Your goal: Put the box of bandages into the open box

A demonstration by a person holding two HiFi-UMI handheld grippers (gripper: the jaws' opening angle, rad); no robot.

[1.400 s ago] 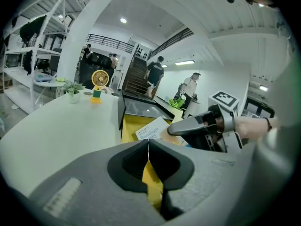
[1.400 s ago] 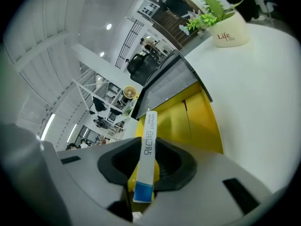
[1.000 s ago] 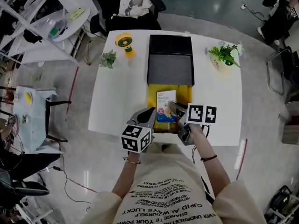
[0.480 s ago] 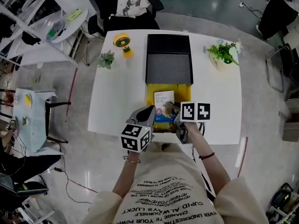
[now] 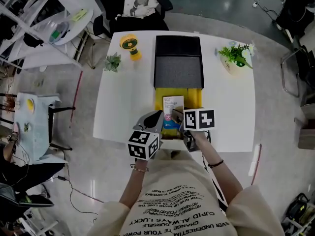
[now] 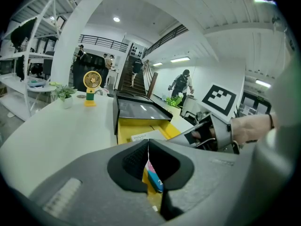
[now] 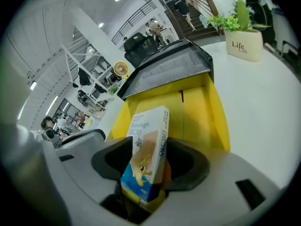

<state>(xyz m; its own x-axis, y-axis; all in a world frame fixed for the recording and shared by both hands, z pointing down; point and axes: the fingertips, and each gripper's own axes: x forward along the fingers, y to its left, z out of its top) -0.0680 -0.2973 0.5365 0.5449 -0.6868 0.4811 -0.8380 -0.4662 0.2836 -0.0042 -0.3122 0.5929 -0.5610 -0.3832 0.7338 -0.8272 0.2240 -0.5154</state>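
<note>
The bandage box (image 5: 172, 109), white and blue with a cartoon print, stands tilted on its end inside the open yellow box (image 5: 196, 98), at the near end. My right gripper (image 5: 178, 118) straddles it; its jaws are opening, and in the right gripper view the bandage box (image 7: 148, 149) leans between them with a gap at the left pad. The right gripper (image 7: 149, 166) hangs over the yellow box (image 7: 202, 107). My left gripper (image 5: 155, 121) is shut and empty just left of the box. In the left gripper view, the left gripper (image 6: 148, 149) has its jaws touching.
The yellow box's black lid (image 5: 178, 63) lies open behind it. On the white table (image 5: 123, 102) stand a yellow fan (image 5: 131, 45), a small plant (image 5: 113, 62) at the back left and a potted plant (image 5: 235, 57) at the back right.
The right gripper has shifted left and slightly towards me, with the bandage box settling lower in the yellow box. The left gripper has stayed put.
</note>
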